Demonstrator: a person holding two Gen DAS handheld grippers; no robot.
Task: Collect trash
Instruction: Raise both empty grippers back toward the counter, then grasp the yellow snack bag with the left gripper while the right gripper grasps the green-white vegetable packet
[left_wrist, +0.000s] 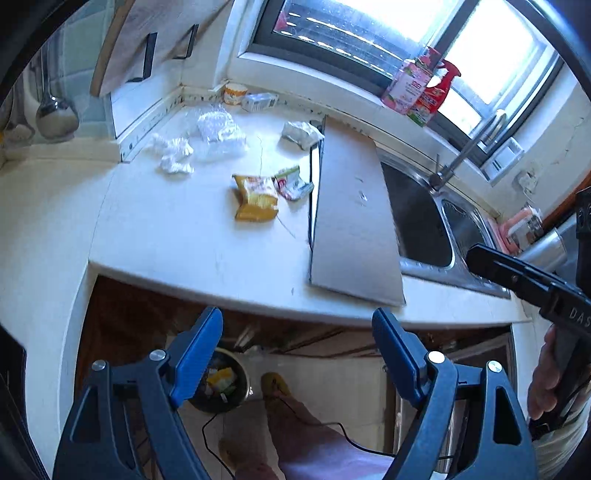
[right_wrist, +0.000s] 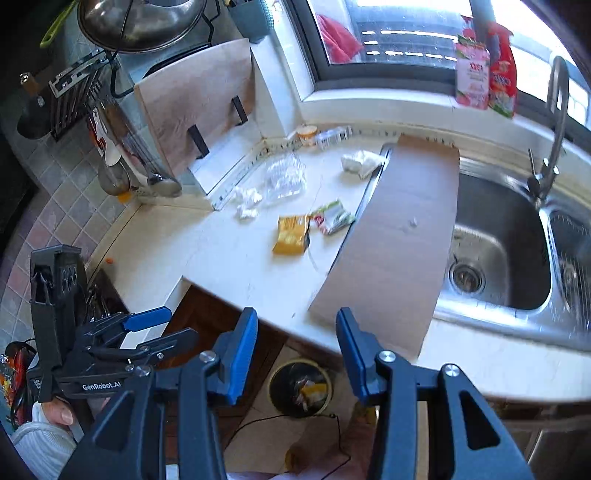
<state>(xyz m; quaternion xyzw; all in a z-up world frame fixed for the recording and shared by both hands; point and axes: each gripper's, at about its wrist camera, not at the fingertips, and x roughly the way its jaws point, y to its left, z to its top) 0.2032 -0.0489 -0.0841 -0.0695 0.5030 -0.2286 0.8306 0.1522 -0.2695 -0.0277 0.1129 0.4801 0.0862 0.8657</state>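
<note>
1. Several pieces of trash lie on the white tabletop (left_wrist: 155, 229): a yellow snack wrapper (left_wrist: 256, 198) touching a green-and-red wrapper (left_wrist: 293, 182), a crumpled white tissue (left_wrist: 173, 154), a clear plastic wad (left_wrist: 220, 130) and a greyish crumpled wad (left_wrist: 301, 133) beside the grey board (left_wrist: 351, 206) that bridges the sink (right_wrist: 495, 243).
2. On the floor below the tabletop edge stands a round bin (right_wrist: 300, 387), with yellow and pale scraps already inside.
3. The left claw (left_wrist: 297, 354) is released, jaws spread wide and empty, hovering short of the tabletop edge above the bin.
4. The right claw (right_wrist: 295, 354) is likewise released and empty, also short of the edge, with the bin showing between its fingers.
5. Judged from this, some trash is binned and the step in hand is the reach for the next piece; neither claw is near any item yet.
6. The next move calls for travelling forward over the tabletop, lowering around one piece — the yellow snack wrapper is nearest — and clenching on a raised fold, since flat film may slip.
</note>
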